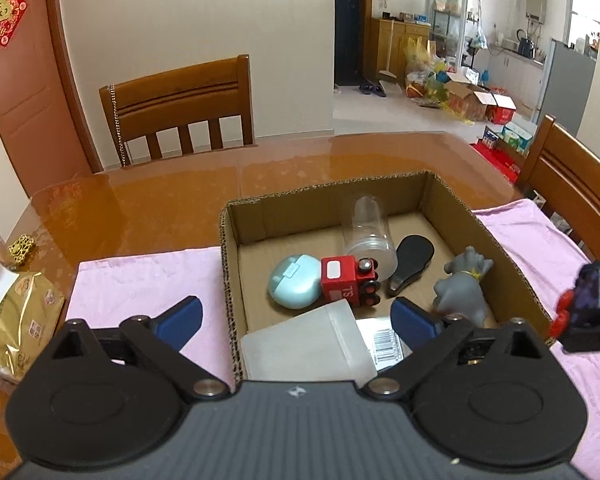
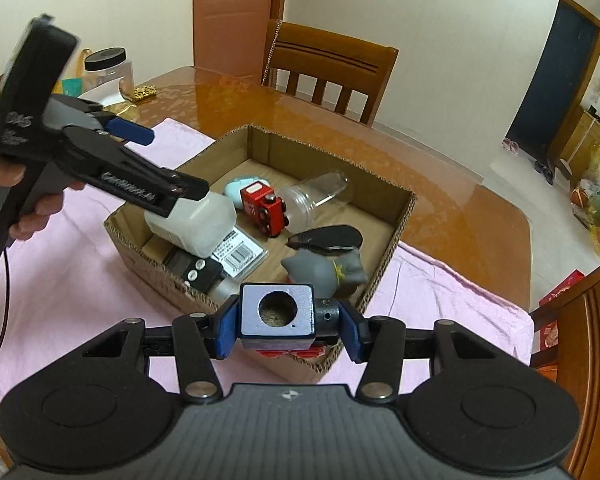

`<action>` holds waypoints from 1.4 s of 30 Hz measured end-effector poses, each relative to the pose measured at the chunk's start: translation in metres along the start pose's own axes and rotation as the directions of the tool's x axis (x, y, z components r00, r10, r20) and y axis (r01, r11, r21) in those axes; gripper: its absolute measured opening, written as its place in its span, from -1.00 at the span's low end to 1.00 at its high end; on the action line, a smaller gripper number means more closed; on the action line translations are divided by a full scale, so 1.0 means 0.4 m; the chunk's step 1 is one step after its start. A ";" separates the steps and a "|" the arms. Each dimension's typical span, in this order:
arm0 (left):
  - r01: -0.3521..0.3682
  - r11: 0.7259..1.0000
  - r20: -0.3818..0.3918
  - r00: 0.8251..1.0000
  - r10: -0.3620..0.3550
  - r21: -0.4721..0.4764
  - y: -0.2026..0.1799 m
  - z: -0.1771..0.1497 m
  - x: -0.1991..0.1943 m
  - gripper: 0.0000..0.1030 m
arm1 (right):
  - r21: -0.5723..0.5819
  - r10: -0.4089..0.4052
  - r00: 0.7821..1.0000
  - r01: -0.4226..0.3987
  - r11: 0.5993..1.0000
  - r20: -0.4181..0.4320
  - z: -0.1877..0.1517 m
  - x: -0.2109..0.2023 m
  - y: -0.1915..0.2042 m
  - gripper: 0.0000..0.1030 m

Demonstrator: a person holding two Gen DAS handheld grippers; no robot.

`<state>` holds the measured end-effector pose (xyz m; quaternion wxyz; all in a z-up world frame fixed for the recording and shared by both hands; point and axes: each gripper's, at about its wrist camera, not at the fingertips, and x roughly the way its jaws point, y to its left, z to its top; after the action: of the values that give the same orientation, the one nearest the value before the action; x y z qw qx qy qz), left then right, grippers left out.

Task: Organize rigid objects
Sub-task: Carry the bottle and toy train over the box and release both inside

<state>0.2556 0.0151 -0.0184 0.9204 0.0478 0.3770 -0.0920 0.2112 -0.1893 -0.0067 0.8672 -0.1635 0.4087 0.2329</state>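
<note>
Right wrist view shows the right gripper (image 2: 287,330) clenched on a dark toy train block (image 2: 278,312) with a round hole in its grey face and red wheels below, held just over the near corner of an open cardboard box (image 2: 394,236). Inside the box lie a red toy train car (image 2: 265,207), a clear plastic jar (image 2: 314,196) on its side, a grey elephant figure (image 2: 326,268) and a frosted plastic container (image 2: 198,222). Left gripper (image 1: 296,316) hangs over the box's near edge with its jaws spread wide and empty, and the box sits on a pink cloth (image 2: 440,284) covering a glossy wooden table (image 2: 440,176).
</note>
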 end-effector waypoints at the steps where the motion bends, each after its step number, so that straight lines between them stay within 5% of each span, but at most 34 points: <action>1: 0.002 1.000 -0.002 1.000 -0.002 -0.006 0.006 -0.003 -0.006 0.96 | -0.001 -0.004 1.000 0.004 1.000 -0.002 0.007 0.004 0.003 0.08; 12: -0.019 0.998 0.040 0.999 0.021 -0.065 0.056 -0.030 -0.097 0.97 | 0.063 -0.030 0.999 0.031 0.998 -0.014 0.134 0.084 -0.029 0.08; 33: -0.015 0.997 0.067 0.998 0.021 -0.081 0.061 -0.057 -0.131 0.97 | 0.180 -0.066 0.970 0.110 0.977 -0.233 0.252 0.379 -0.182 0.08; 34: -0.016 0.996 0.065 0.998 0.022 -0.083 0.063 -0.058 -0.129 0.97 | 0.178 -0.067 0.969 0.112 0.978 -0.238 0.255 0.389 -0.185 0.15; 37: -0.020 0.996 0.061 0.998 0.026 -0.091 0.066 -0.059 -0.125 0.98 | 0.177 -0.105 0.969 0.147 0.973 -0.225 0.263 0.398 -0.189 0.94; 42: -0.029 0.995 0.059 0.998 0.035 -0.098 0.072 -0.055 -0.119 0.98 | 0.200 -0.121 0.972 0.162 0.966 -0.202 0.271 0.389 -0.197 1.00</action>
<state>0.2133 0.0530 0.0001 0.9340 0.0063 0.3522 -0.0603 0.4088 -0.1620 -0.0553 0.8518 -0.1187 0.4987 0.1080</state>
